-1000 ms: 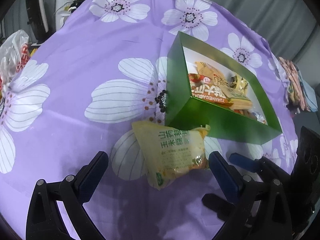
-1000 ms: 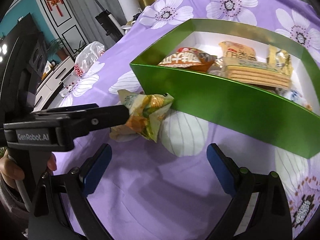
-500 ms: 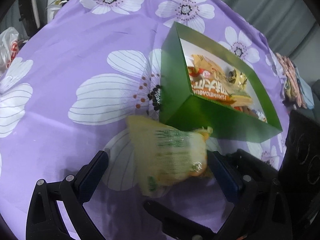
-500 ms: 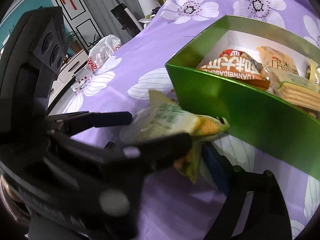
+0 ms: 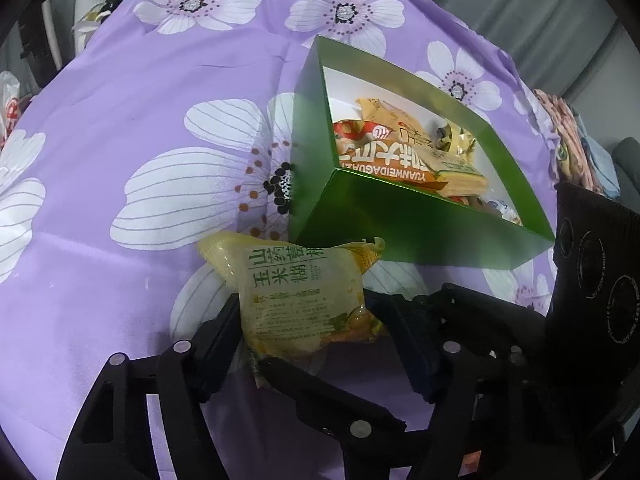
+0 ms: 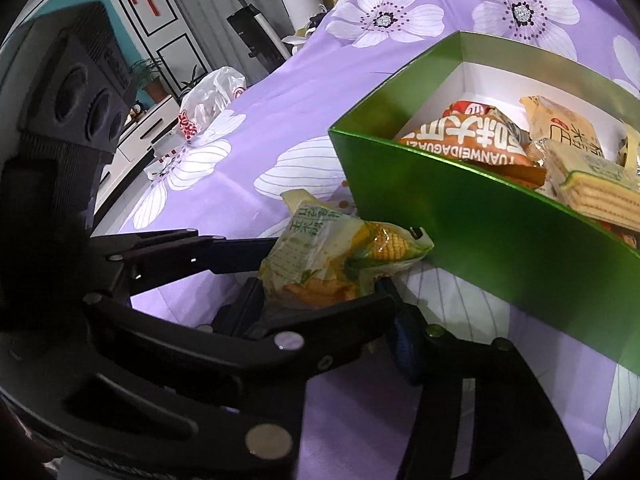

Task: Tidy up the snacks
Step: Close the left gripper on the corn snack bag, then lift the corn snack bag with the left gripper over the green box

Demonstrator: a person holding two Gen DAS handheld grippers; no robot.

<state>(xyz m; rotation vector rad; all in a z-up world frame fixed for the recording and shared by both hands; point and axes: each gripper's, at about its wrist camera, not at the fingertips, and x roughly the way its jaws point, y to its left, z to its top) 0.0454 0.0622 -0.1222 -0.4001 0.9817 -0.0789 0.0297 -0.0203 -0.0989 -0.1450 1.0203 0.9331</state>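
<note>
Yellow corn-snack pouch (image 5: 298, 296) | left gripper (image 5: 308, 320) pinching | right gripper (image 6: 332, 300) pinching | green box (image 5: 420, 228) beside

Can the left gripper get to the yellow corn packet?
Yes, it looks so. The left gripper has just been closing, and the packet sits between its fingers, seemingly pinched. Nothing blocks it, though the right gripper crowds the same packet.

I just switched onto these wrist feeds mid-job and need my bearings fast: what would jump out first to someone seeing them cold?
First, the yellow corn snack packet lying on the purple flowered cloth, with the left gripper and the right gripper both closed in on it, their jaws having just been closing. Right behind it stands the shiny green box, open-topped and already holding an orange packet and wafers.
</note>
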